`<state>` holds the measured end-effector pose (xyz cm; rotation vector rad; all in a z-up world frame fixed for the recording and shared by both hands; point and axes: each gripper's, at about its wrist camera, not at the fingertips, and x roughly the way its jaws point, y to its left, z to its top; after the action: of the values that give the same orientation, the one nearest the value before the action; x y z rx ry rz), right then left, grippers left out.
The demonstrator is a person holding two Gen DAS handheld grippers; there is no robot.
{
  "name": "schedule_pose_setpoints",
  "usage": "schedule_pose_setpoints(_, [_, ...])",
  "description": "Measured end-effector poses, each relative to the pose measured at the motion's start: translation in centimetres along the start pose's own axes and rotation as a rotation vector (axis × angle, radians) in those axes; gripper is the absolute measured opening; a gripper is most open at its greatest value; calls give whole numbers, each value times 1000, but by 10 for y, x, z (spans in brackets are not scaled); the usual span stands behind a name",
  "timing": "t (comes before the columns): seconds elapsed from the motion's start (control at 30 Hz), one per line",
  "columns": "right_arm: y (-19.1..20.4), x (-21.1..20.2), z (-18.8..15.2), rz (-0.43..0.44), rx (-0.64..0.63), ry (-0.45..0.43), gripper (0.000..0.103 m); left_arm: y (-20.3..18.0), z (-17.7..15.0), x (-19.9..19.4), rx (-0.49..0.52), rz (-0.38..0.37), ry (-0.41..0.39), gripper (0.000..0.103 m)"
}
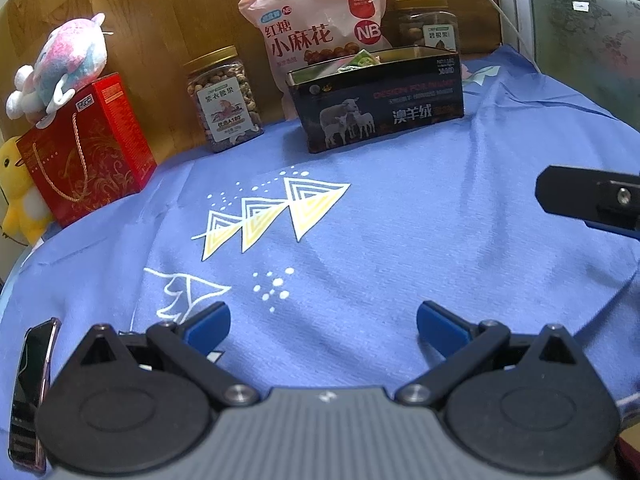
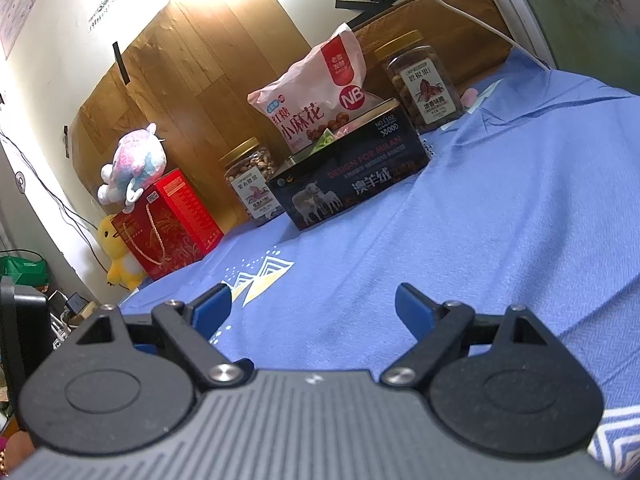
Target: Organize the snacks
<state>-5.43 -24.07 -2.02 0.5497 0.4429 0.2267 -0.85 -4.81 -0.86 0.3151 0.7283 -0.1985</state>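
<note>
A black tin box (image 1: 380, 100) (image 2: 348, 184) printed with sheep stands open at the back of the blue cloth, with small green snack packets (image 1: 362, 59) (image 2: 326, 138) showing over its rim. Behind it leans a pink snack bag (image 1: 320, 32) (image 2: 320, 96). One jar of nuts (image 1: 224, 100) (image 2: 252, 180) stands left of the tin, another jar (image 1: 430, 26) (image 2: 424, 80) right of it. My left gripper (image 1: 323, 326) is open above the bare cloth, nothing between its blue pads. My right gripper (image 2: 312, 308) is open too, empty, well short of the tin; one of its fingers (image 1: 588, 200) shows at the right edge of the left wrist view.
A red gift box (image 1: 88, 152) (image 2: 168, 224) with a rope handle stands at the back left, a pink plush toy (image 1: 60, 64) (image 2: 132, 168) on top and a yellow plush (image 1: 18, 192) (image 2: 118, 256) beside it. A phone (image 1: 30, 392) lies at the near left. Wooden panel (image 2: 192, 80) behind.
</note>
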Motion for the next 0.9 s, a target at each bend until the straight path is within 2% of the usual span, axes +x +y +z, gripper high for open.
schedule_pose_setpoints(0.37, [0,0,0,0,1,0,91,-1,0,-3,7,-14,14,103])
schedule_pose_setpoints(0.9, [0,-1,-1,3,-1,0,91,1,0,-7,10,21,1,103])
